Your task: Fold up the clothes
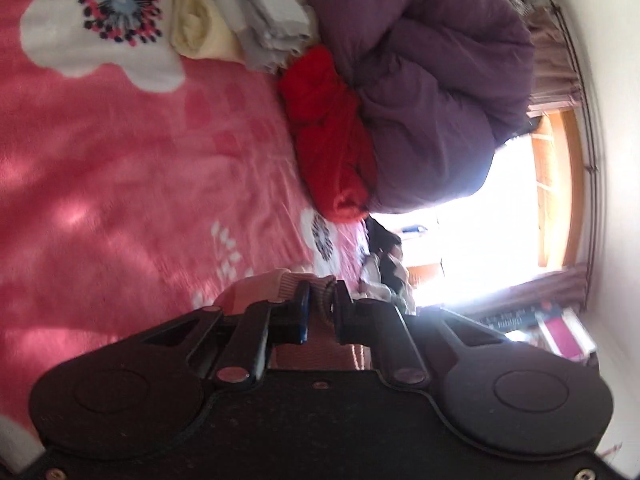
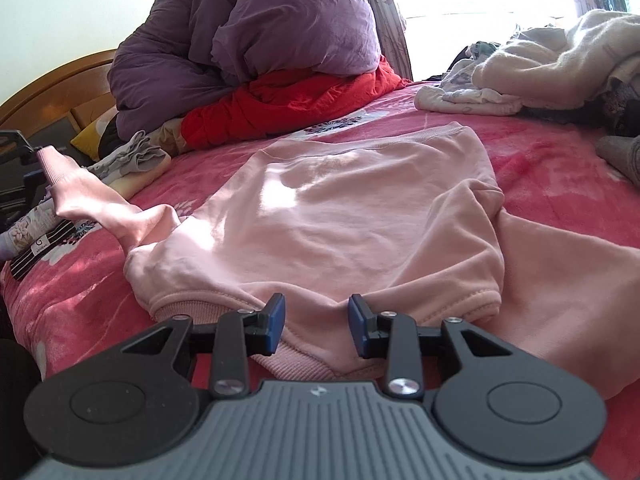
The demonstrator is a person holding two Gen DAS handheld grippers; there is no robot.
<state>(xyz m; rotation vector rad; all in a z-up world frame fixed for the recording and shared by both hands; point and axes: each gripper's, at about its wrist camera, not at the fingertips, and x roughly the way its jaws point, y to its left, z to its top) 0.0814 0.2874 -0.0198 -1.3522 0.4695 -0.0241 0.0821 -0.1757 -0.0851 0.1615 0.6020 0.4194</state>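
We see the pink sweatshirt spread flat mid-bed, hem toward the near edge; it looks soft, light and limp, best taken at the ribbed cuffs and hem. Our left gripper is clamped on the left sleeve's cuff, lifted off the pink floral blanket. Our right gripper hovers part open over the hem, holding nothing.
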